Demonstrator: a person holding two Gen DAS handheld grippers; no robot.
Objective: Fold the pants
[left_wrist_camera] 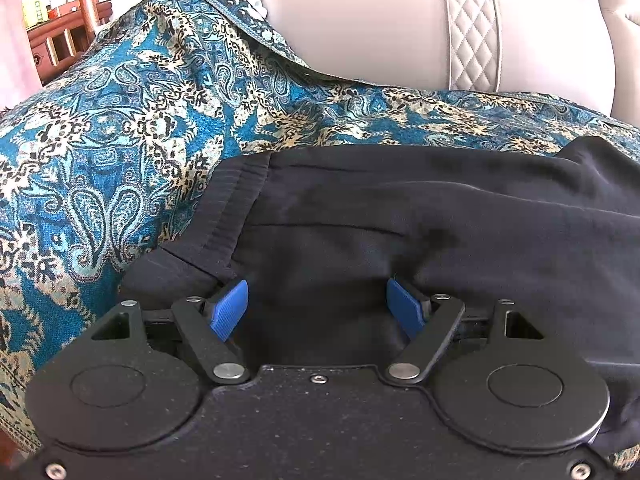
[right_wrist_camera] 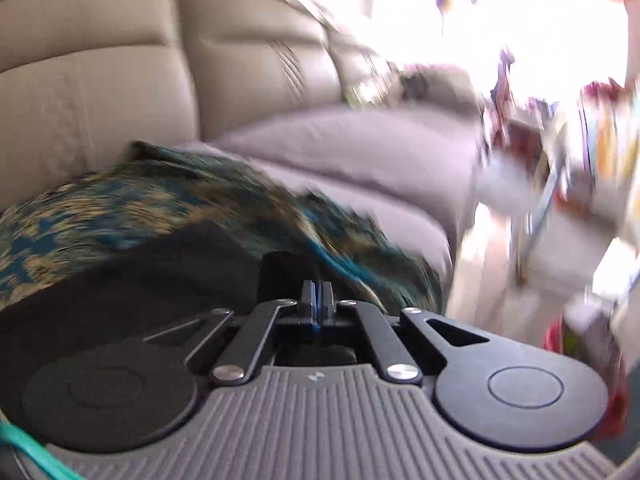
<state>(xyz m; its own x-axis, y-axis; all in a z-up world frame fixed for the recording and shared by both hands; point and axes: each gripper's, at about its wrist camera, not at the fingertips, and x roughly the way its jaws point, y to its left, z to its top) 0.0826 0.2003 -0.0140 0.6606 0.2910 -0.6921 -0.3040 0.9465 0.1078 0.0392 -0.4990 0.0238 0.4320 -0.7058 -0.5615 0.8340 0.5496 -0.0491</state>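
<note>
Left gripper [left_wrist_camera: 318, 306]: jaws spread, blue pads [left_wrist_camera: 230, 308] resting on black pants [left_wrist_camera: 400, 232], fabric between them unpinched. Pants lie on teal patterned cloth [left_wrist_camera: 120, 120], over beige sofa [left_wrist_camera: 360, 28]. Right gripper [right_wrist_camera: 317, 300]: pads pressed together; pants edge just ahead, view blurred.

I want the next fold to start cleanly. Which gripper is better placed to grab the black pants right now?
Left. The left gripper sits steady with its jaws open around the black pants near the waistband. The right gripper has its jaws shut, and its view is blurred.
</note>
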